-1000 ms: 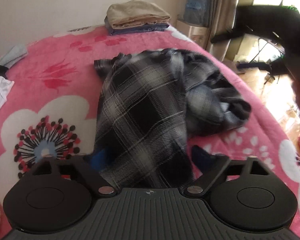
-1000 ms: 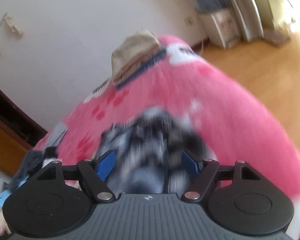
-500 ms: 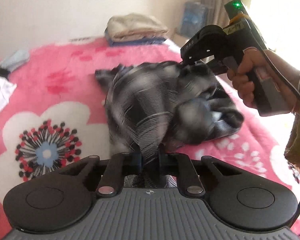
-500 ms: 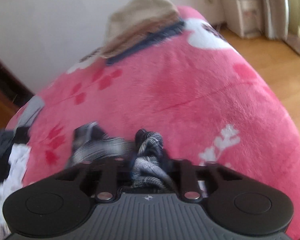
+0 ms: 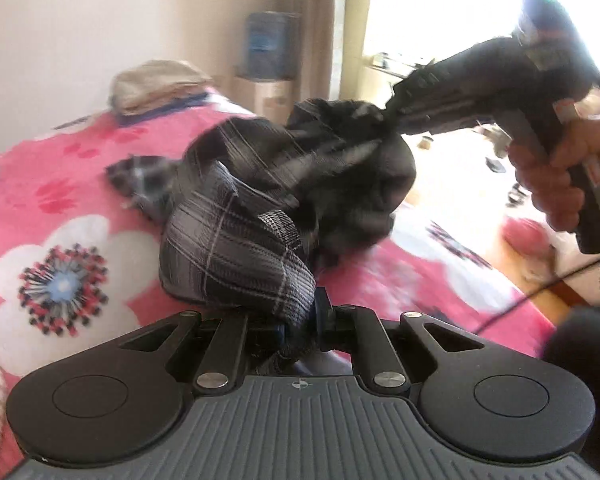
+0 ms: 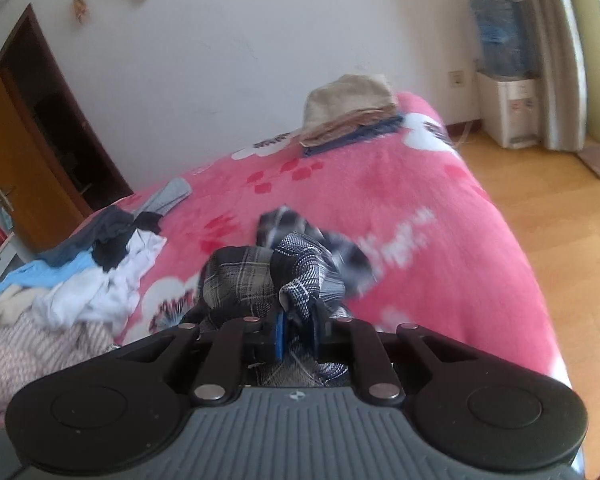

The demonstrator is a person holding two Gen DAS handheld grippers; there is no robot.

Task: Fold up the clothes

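Note:
A dark plaid shirt hangs bunched above the pink flowered blanket. My left gripper is shut on a fold of it at the near end. In the left wrist view my right gripper, held by a hand, pinches the shirt's far end higher up at the right. In the right wrist view the right gripper has its blue pads closing on a twisted wad of the shirt. Part of the shirt still trails on the blanket.
A folded stack of beige and blue clothes sits at the bed's far end. A heap of unfolded white, blue and dark garments lies at the left. A water dispenser and wooden floor are to the right.
Both grippers went from open around the flat shirt to closed on it. They have risen and pulled the shirt up off the blanket into a bunch between them.

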